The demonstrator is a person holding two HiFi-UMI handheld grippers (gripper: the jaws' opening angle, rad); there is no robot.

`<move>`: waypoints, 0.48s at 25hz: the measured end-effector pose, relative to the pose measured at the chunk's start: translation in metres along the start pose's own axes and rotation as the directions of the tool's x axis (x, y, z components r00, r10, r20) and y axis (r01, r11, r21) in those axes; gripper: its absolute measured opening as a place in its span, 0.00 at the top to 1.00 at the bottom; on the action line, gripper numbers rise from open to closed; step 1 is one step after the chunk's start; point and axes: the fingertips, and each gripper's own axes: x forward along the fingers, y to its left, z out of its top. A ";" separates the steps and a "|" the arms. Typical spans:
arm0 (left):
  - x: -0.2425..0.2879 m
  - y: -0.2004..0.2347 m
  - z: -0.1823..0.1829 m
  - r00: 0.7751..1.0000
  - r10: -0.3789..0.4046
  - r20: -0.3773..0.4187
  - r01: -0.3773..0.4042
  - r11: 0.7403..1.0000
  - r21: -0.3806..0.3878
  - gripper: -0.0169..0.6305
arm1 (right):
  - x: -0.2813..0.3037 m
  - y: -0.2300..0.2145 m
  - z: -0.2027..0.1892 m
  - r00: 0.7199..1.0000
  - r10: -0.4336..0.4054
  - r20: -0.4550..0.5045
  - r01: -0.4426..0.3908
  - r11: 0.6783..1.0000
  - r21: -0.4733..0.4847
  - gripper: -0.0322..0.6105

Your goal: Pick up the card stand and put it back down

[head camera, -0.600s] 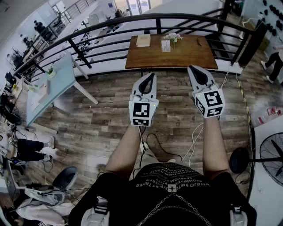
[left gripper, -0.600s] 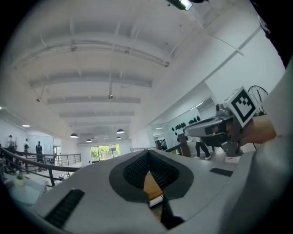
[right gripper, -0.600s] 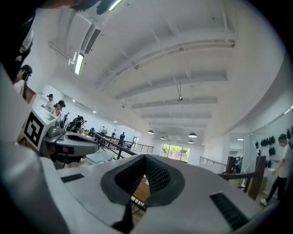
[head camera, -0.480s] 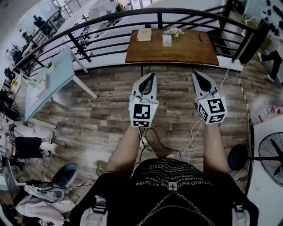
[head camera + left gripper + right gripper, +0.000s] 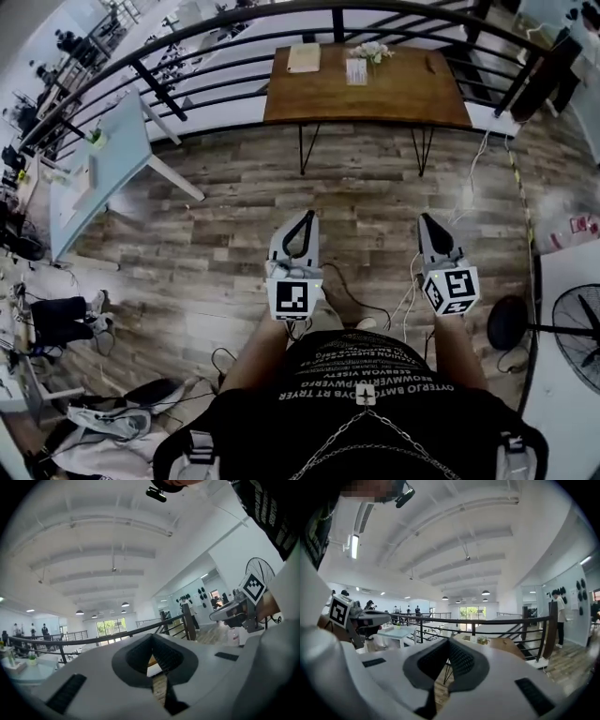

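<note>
The wooden table [image 5: 412,98] stood well ahead, the left gripper [image 5: 306,217] and right gripper [image 5: 427,218] hung empty with jaws together, and the card stand [image 5: 353,71] sat untouched on the table, so the approach likely came first: step closer, then open a gripper.

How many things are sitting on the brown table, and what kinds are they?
Tan book or pad: 1
Card stand: 1
Little bunch of flowers: 1
Small dark thing, too tiny to tell what: 1
Total: 4 things on the brown table
</note>
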 end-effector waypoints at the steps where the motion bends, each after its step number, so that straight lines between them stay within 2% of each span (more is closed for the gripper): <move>1: -0.002 0.006 -0.011 1.000 0.000 -0.026 -0.001 1.000 -0.023 0.95 | 0.001 0.001 -0.005 1.000 -0.008 0.000 0.008 1.000 0.017 0.93; 5: 0.005 0.035 -0.035 0.998 -0.008 -0.068 0.003 0.996 -0.085 0.95 | 0.019 0.025 -0.006 0.999 0.038 0.014 -0.038 0.999 -0.001 0.93; 12: 0.050 0.066 -0.040 0.997 -0.078 -0.025 0.075 0.993 -0.094 0.95 | 0.082 0.048 0.001 0.998 0.060 -0.031 -0.060 0.998 -0.019 0.93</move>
